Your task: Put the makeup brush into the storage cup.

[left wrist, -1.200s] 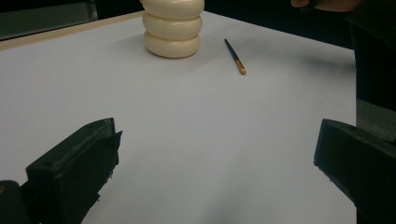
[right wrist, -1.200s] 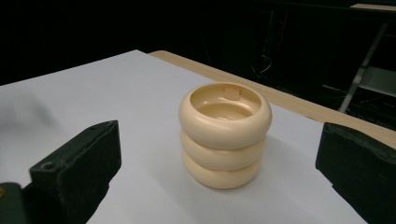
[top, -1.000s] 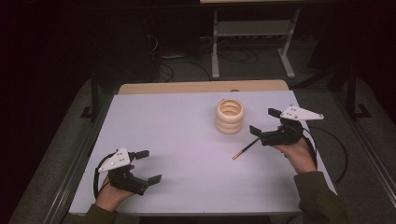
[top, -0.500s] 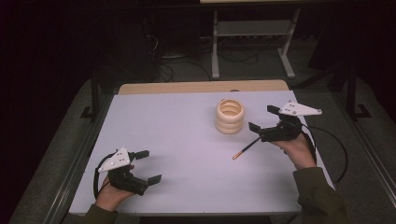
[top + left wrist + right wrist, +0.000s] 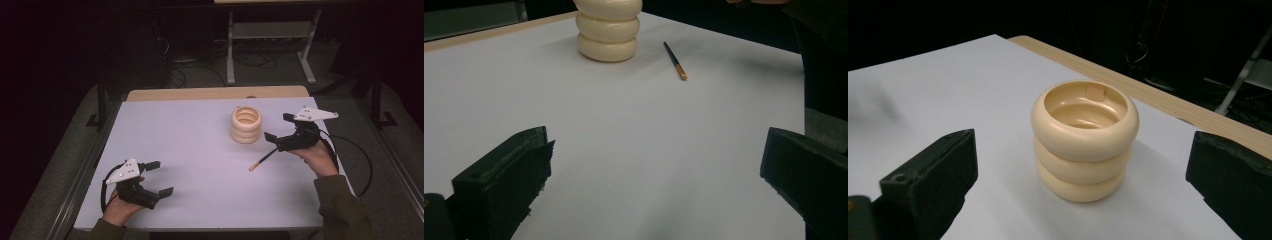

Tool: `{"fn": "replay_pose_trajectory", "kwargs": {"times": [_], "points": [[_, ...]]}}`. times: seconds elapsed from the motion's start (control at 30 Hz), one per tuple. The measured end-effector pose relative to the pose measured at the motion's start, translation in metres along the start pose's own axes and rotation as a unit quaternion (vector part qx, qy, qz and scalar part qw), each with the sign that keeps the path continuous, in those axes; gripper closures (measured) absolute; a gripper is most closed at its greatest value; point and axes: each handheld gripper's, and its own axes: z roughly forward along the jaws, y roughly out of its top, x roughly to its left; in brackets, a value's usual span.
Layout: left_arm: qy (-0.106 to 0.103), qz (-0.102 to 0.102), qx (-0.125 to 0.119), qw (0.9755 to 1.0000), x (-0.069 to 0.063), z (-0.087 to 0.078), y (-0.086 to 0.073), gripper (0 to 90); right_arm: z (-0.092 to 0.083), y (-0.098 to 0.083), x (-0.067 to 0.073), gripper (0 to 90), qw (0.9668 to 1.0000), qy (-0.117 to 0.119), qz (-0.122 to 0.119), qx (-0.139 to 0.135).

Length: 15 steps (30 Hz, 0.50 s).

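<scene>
Tongs in my right hand [image 5: 281, 127] are spread wide with nothing between them, and they point at the cream, ribbed, ring-stacked plastic cup [image 5: 246, 124] that stands upright toward the far side of the white table [image 5: 190, 135]. In the right gripper view the cup [image 5: 1084, 140] sits straight ahead, in the middle of the gap between my two black jaws, close but not touching either one. My right hand is much the nearer one to it. I can see down into the cup from that view, and it looks empty to me, though the bottom is a bit dim, so I cannot be fully sure. A small pale patch shows on its inside wall near the rim. Near the cup, on the side closer to me, lies a thin dark stick with an orange tip [image 5: 262, 159], flat on the table. Its long way runs slantwise, with the orange tip toward me and my left and the dark end up by my right tongs. The stick is outside the cup, not in it. My left tongs [image 5: 157, 177] are also spread wide and hold nothing. They sit low near my edge of the table, well apart from both the cup [image 5: 608, 31] and the stick [image 5: 675, 60].
</scene>
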Motion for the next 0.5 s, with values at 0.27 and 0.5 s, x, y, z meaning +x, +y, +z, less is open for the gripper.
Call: {"fn": "replay_pose_trajectory", "kwargs": {"times": [0.27, 0.5], "points": [[0.000, -0.001, 0.000, 1.0000, 0.000, 0.000, 0.000, 0.0, 0.008, 0.002, -0.002, 0.0, 0.9992, 0.011, -0.009, 0.039], [0.001, -0.002, 0.001, 1.0000, 0.000, 0.000, 0.000, 0.0, 0.018, 0.008, -0.001, 0.0, 0.9950, 0.032, -0.031, 0.089]]}}
